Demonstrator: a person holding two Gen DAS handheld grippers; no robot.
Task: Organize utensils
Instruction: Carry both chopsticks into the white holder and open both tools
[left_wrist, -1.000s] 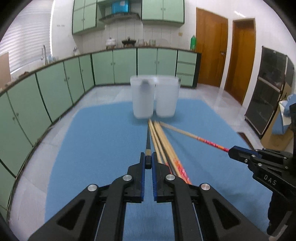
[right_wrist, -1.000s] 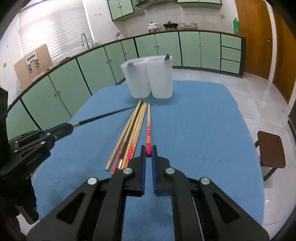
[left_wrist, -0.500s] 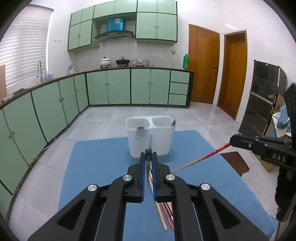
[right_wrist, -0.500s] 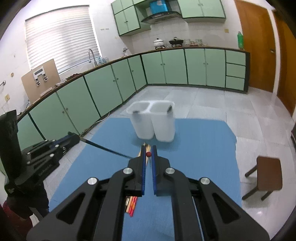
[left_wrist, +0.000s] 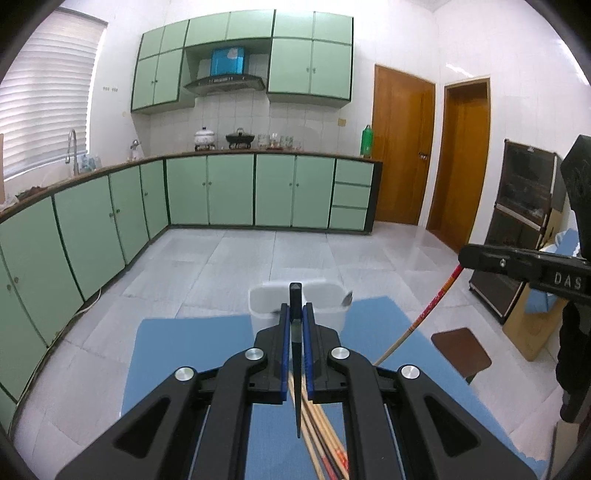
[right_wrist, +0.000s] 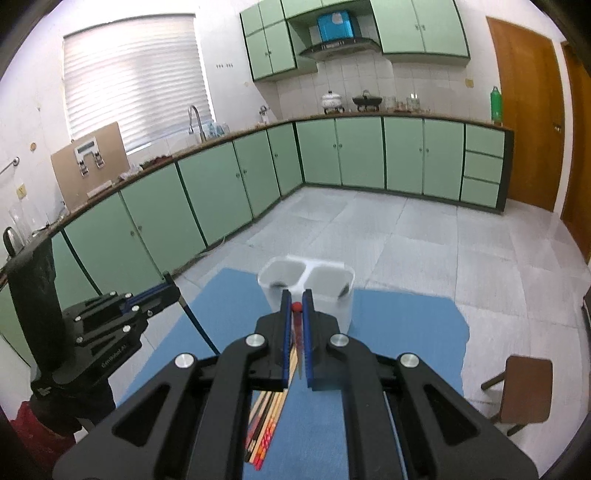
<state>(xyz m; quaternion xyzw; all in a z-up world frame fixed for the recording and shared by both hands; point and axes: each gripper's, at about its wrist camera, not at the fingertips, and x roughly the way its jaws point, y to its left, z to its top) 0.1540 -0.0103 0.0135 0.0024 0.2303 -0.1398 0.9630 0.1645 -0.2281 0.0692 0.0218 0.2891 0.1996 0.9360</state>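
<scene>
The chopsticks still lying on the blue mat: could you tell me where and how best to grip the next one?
Take one of the loose chopsticks by its near end, coming from above with the hand-held gripper's fingers either side of the shaft. They lie flat, bunched side by side, so pick an outer stick.

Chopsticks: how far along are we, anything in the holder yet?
Partly. Done: the white two-cup holder shows a dark item in each cup; I cannot tell what they are. In hand: the left gripper is shut on a black chopstick, and the right gripper is shut on a red-tipped chopstick, both lifted. Left: a bundle of chopsticks lies on the blue mat.
</scene>
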